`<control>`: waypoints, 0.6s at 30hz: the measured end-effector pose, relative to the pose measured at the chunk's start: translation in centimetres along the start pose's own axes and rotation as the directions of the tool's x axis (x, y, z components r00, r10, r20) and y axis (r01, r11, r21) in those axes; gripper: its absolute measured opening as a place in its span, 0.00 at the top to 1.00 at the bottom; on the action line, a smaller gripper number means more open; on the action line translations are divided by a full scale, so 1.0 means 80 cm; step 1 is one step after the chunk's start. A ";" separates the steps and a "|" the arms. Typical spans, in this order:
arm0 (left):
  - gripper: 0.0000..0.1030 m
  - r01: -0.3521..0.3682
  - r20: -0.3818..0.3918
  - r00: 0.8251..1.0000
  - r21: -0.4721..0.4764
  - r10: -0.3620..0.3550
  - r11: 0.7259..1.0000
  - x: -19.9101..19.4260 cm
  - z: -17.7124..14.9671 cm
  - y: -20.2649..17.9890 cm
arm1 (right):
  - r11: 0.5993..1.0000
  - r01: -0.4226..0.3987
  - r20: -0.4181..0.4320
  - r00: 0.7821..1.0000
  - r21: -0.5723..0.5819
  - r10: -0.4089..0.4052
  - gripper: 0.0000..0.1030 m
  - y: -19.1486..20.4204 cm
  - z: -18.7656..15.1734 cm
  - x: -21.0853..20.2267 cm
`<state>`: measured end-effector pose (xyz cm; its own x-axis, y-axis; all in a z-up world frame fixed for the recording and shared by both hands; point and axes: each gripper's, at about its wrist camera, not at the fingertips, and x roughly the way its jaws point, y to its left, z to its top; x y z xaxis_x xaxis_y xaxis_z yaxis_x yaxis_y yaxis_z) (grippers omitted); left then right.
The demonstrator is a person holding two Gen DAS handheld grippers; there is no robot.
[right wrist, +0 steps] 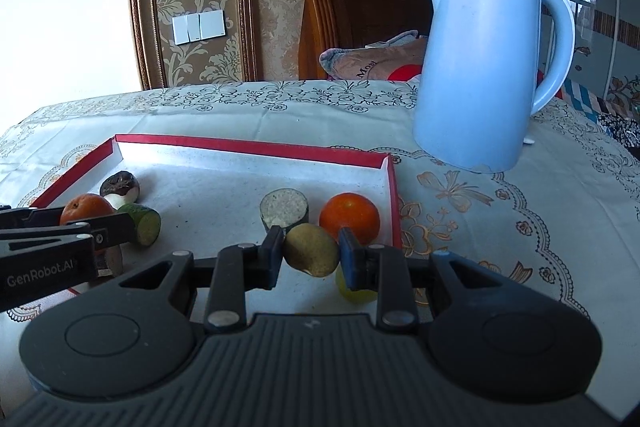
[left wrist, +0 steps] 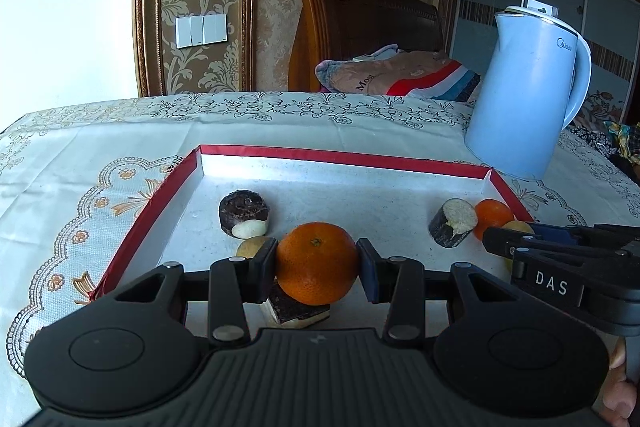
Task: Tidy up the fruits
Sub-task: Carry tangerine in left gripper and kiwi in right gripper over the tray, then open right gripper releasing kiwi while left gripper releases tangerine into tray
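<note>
Left wrist view: left gripper clamps an orange above the red tray.
Right gripper is clamped on a yellow-brown fruit; a kettle stands beside the tray.

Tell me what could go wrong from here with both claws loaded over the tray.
1. The left claw grips the orange only at its round sides; it could roll out.
2. The right claw pinches a small brownish fruit near its pad tips; it may slip.
3. The claws work close together over the red-rimmed tray and might collide.
</note>
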<state>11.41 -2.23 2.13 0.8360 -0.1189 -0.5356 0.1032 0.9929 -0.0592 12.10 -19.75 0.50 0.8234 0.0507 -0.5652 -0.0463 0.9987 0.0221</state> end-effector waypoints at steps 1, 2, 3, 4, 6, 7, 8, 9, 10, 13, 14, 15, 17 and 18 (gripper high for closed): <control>0.60 -0.001 0.001 1.000 0.001 0.001 1.000 0.000 0.000 0.000 | 1.000 -0.001 -0.003 1.000 0.000 0.001 0.73 0.000 0.000 0.001; 0.60 0.000 0.001 1.000 0.000 0.000 1.000 0.000 0.000 0.000 | 1.000 0.000 -0.005 1.000 0.001 0.000 0.73 0.000 0.000 0.003; 0.60 0.002 0.001 1.000 0.000 -0.002 1.000 0.000 0.000 0.000 | 1.000 0.002 -0.005 1.000 0.001 -0.002 0.73 0.001 0.000 0.004; 0.60 0.000 0.002 1.000 0.002 0.000 1.000 0.000 -0.001 0.000 | 1.000 0.005 -0.005 1.000 0.001 -0.005 0.73 0.001 0.000 0.006; 0.60 -0.004 0.004 1.000 0.003 0.004 1.000 0.000 -0.001 -0.001 | 1.000 0.006 -0.007 1.000 0.001 -0.006 0.73 0.001 0.001 0.007; 0.60 -0.002 0.004 1.000 0.000 0.002 1.000 0.000 -0.001 0.000 | 1.000 0.007 -0.008 1.000 0.003 -0.007 0.73 0.002 0.000 0.008; 0.60 -0.002 0.003 1.000 -0.002 0.002 1.000 0.000 -0.001 0.000 | 1.000 0.007 -0.007 1.000 0.006 -0.007 0.73 0.001 0.000 0.008; 0.60 -0.002 0.003 1.000 -0.003 0.002 1.000 0.000 -0.001 0.000 | 1.000 0.008 -0.007 1.000 0.007 -0.008 0.73 0.001 0.000 0.009; 0.60 -0.003 0.004 1.000 -0.003 0.003 1.000 0.000 0.000 0.001 | 1.000 0.010 -0.006 1.000 0.009 -0.010 0.73 0.001 0.000 0.009; 0.59 -0.002 0.003 1.000 -0.005 0.002 1.000 0.000 0.000 0.001 | 1.000 0.013 -0.004 1.000 0.010 -0.013 0.73 0.001 0.000 0.009; 0.59 -0.002 0.003 1.000 -0.007 0.002 1.000 0.000 0.000 0.002 | 1.000 0.014 -0.003 1.000 0.009 -0.014 0.73 0.001 0.000 0.009; 0.59 -0.002 0.004 1.000 -0.008 0.002 1.000 0.000 0.000 0.002 | 1.000 0.015 -0.002 1.000 0.010 -0.015 0.73 0.001 0.000 0.009; 0.59 -0.002 0.005 1.000 -0.011 0.002 1.000 0.000 0.000 0.003 | 1.000 0.013 -0.002 1.000 0.012 -0.013 0.73 0.001 0.000 0.009; 0.59 -0.001 0.006 1.000 -0.012 0.001 1.000 0.000 0.000 0.004 | 1.000 0.012 -0.002 1.000 0.013 -0.012 0.73 0.001 0.000 0.009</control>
<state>11.45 -1.93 2.10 0.8393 -0.1175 -0.5308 0.0954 0.9930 -0.0689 12.69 -19.66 0.12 0.8225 0.0387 -0.5674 -0.0288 0.9992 0.0263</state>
